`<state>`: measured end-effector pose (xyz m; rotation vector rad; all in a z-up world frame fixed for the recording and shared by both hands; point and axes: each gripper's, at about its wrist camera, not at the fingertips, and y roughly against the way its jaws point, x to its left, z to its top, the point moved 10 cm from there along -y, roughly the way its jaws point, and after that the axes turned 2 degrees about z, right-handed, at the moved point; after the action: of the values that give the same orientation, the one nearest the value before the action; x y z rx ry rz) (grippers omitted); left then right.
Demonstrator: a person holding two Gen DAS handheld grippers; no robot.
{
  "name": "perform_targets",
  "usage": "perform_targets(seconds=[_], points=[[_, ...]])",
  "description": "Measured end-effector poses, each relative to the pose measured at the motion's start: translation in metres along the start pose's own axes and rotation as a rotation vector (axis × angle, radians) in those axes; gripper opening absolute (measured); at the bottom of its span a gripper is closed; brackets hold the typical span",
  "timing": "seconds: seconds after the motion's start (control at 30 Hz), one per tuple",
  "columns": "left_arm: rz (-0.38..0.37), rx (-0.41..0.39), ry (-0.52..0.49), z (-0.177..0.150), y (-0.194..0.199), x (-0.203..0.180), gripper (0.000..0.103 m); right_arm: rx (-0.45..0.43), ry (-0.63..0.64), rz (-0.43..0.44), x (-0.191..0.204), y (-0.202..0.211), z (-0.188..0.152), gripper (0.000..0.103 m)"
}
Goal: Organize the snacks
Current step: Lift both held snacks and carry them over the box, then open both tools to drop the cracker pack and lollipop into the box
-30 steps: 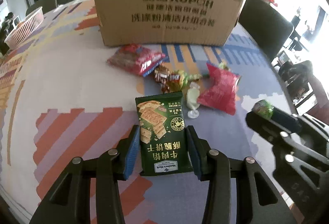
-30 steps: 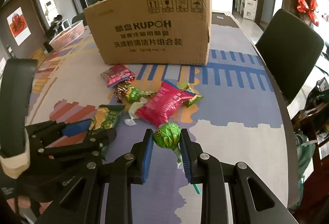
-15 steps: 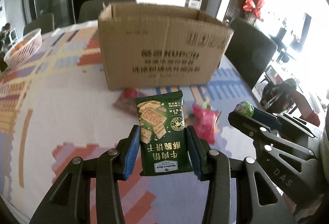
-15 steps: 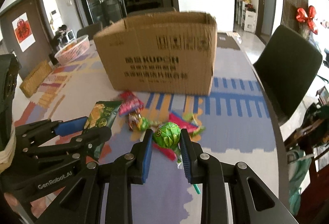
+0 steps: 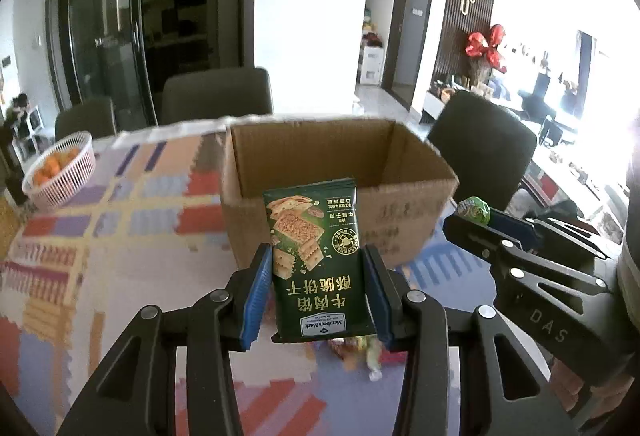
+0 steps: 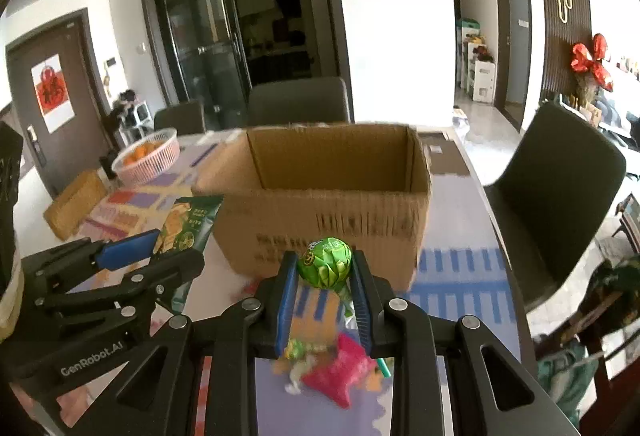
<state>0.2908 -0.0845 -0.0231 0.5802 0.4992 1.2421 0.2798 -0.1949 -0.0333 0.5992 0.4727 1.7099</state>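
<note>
Left gripper: we hold it tilted down, clamping a glossy green cracker packet.
Right gripper: pinches our round, crinkly lollipop.
Box: open corrugated cardboard.

Daylight is flooding past dark chairs, white walls, glass doors and a red bow hanging on slatted panelling

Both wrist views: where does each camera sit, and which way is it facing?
Left wrist: rides the left gripper, looking along its fingers at the open cardboard box; it holds a green cracker packet, with the right gripper at the right edge.
Right wrist: rides the right gripper, facing the same box; it holds a green lollipop, with the left gripper on the left.
Shared: box, pink fruit basket, both grippers.
</note>
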Motion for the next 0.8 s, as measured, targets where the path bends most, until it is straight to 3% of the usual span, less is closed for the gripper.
perform_targets(seconds=[0.37,0.6,0.8], points=[[0.005,-0.043,-0.025,0.064,-0.012,0.015,0.044,-0.055,0.037,-0.02,0.002,-0.011,0.069,0.027],[-0.027,0.035,-0.025,0.084,-0.044,0.021,0.044,-0.038,0.051,-0.018,0.004,-0.032,0.098,0.027],[-0.048,0.112,-0.026,0.083,-0.073,0.02,0.044,0.021,0.04,-0.038,-0.007,-0.059,0.1,0.027]])
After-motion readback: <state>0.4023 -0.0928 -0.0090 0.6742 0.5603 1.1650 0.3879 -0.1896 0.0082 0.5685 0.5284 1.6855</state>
